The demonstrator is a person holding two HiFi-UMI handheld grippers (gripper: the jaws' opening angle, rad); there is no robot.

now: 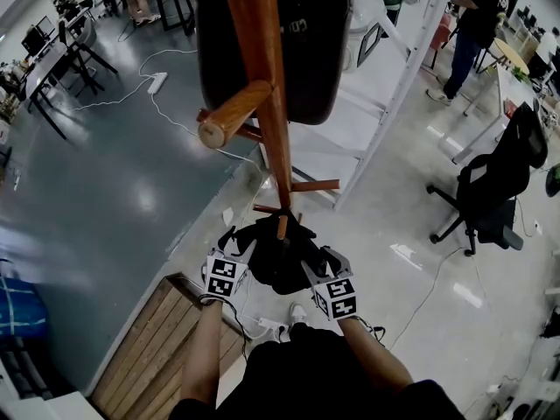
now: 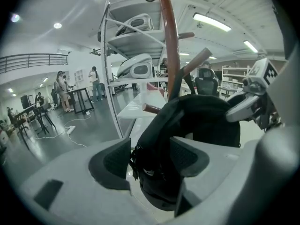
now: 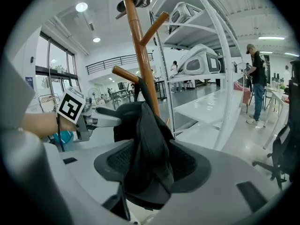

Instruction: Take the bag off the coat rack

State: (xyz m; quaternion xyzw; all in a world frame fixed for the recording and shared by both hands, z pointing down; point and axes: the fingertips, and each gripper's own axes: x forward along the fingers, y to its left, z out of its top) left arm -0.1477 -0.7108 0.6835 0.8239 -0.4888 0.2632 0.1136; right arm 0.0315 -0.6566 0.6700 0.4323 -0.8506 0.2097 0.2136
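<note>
**Both tools gape around the black bag, low on the coat rack**

What could go wrong, as I judge it. The left tool has its jaws wide apart. The left gripper view shows one edge of the black bag lying loosely between them, with a sliver of floor showing beside one pad. If it closes there, it may pinch only a thin fold or a strap end and slide off once the weight comes on.

In the middle, the bag sits low against the wooden coat rack, just under a short lower peg. A strap seems to run up the pole, but I cannot tell whether it is hooked. If it is, a straight pull towards the person would drag the rack. A second dark bag hanging high makes tipping more likely.

The right tool is also spread open and not clamped. In its own view a thick bunch of bag fabric fills the gap. If one side bites deeper than the other, the bag will twist as it lifts.

As for pose, both forearms reach forward side by side from the person's body. The tools tilt downward and angle in towards each other, one on each flank of the bag, with the marker cubes facing up.
</note>
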